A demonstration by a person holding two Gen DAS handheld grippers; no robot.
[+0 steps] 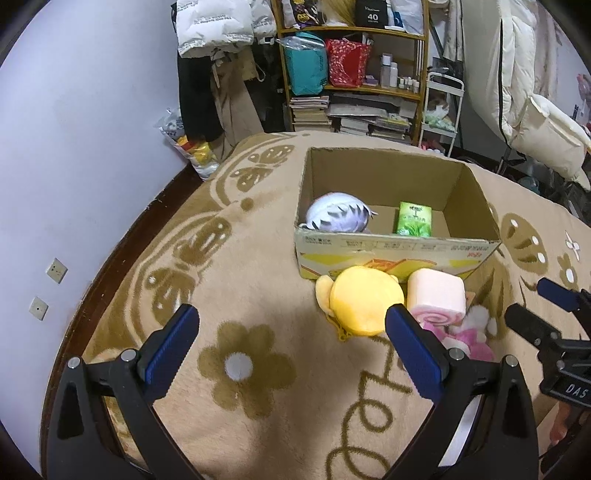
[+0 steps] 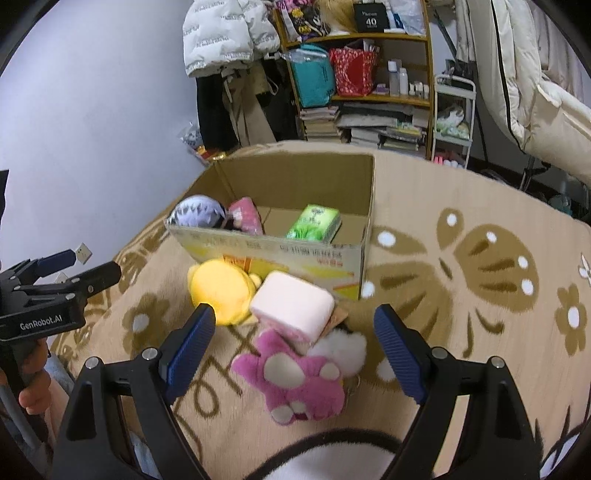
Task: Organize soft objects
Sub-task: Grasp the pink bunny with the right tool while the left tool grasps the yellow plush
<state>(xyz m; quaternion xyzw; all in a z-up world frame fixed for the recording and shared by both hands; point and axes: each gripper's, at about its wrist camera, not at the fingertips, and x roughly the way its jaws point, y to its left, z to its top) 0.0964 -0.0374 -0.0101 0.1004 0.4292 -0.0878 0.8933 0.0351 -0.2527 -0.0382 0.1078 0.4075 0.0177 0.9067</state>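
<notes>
An open cardboard box (image 1: 399,254) (image 2: 280,254) stands on the blanket. Inside lie a purple-white plush (image 1: 338,216) (image 2: 197,210), a green tissue pack (image 1: 413,219) (image 2: 314,223) and a pink plush (image 2: 245,216). In front of the box lie a yellow plush (image 1: 364,304) (image 2: 221,288), a pink roll-cake plush (image 1: 437,295) (image 2: 293,308) and a magenta-white plush (image 2: 303,380) (image 1: 469,332). My left gripper (image 1: 291,325) is open and empty, left of the yellow plush. My right gripper (image 2: 295,325) is open and empty, above the magenta plush and the roll-cake plush.
The tan flower-patterned blanket (image 1: 240,369) (image 2: 480,295) covers the surface. Behind stand a cluttered shelf (image 1: 354,74) (image 2: 362,74), hanging jackets (image 1: 214,29) and a white coat (image 2: 535,92). The right gripper shows at the right edge of the left wrist view (image 1: 546,314); the left gripper shows at the left edge of the right wrist view (image 2: 81,267).
</notes>
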